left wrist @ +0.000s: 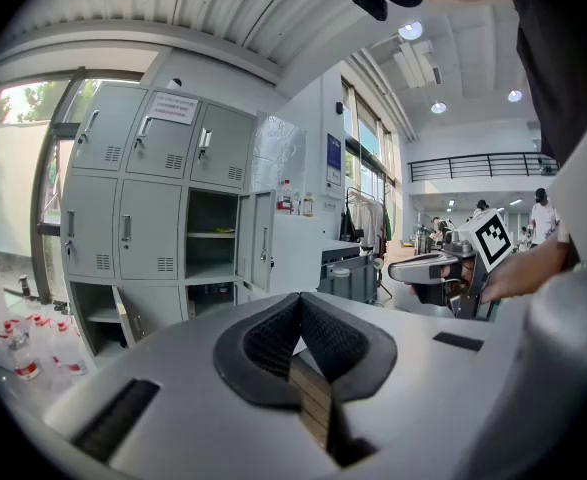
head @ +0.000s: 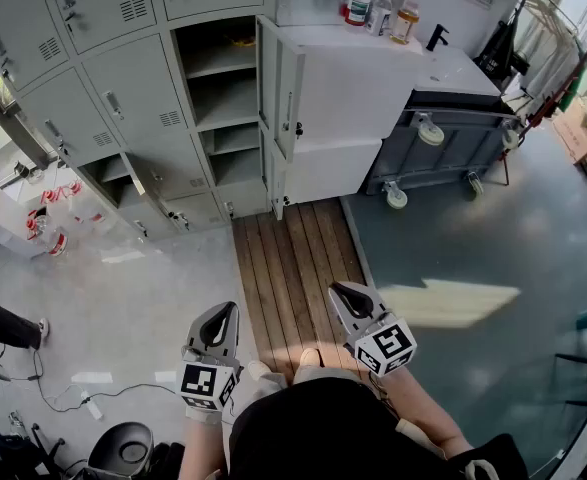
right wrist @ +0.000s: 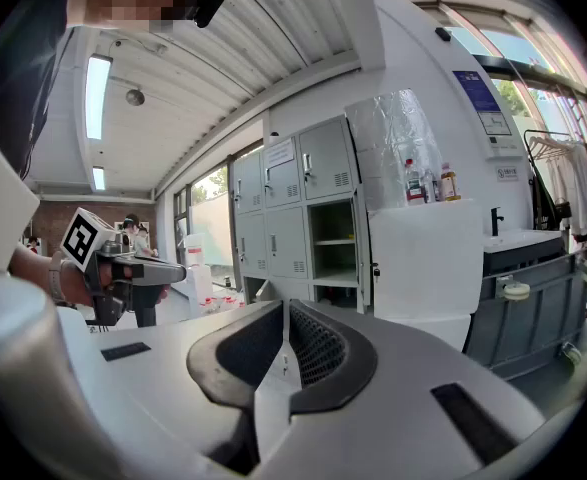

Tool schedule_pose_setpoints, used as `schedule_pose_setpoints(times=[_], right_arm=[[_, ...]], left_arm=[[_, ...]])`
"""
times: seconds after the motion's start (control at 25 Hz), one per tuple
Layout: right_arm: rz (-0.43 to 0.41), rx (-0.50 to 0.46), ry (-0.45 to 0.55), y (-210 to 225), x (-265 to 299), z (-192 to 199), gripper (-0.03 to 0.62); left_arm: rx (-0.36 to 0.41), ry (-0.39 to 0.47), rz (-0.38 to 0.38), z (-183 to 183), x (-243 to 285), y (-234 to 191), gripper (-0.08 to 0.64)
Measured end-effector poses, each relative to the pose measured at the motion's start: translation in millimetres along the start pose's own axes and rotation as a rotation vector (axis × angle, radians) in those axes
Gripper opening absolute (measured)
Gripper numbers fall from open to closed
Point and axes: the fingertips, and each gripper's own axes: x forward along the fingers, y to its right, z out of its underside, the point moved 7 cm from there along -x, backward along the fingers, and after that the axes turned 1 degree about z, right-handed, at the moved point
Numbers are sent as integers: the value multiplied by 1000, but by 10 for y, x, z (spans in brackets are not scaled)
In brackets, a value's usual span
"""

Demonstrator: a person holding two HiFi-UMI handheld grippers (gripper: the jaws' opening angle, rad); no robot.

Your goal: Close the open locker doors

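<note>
The grey lockers (head: 123, 78) stand far ahead. In the right column an upper compartment (head: 218, 68) and a lower one (head: 235, 156) are open, their doors (head: 283, 98) swung out edge-on to me. A low door (head: 151, 203) further left also hangs open. The left gripper view shows the same open column (left wrist: 211, 243) and the low door (left wrist: 123, 318). My left gripper (head: 223, 314) and right gripper (head: 345, 294) are held close to my body, well short of the lockers. Both are shut with nothing between the pads, which meet in the left (left wrist: 298, 306) and right gripper views (right wrist: 285, 316).
A white cabinet (head: 353, 88) with bottles (head: 378, 8) on top adjoins the open doors; beyond it are a sink counter (head: 453, 68) and a wheeled grey cart (head: 443, 148). A wooden floor strip (head: 293, 258) leads to the lockers. Packs of bottles (head: 48, 213) lie at left, a stool (head: 123, 450) and cables near my feet.
</note>
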Motion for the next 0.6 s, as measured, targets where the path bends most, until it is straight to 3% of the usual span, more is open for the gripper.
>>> schedule_pose_setpoints(times=[0.32, 0.6], right_arm=[[-5, 39, 12, 478, -211, 33, 48], [-56, 42, 34, 760, -129, 47, 48]], left_arm=[[5, -14, 6, -82, 359, 370, 17], [29, -66, -35, -62, 637, 507, 17]])
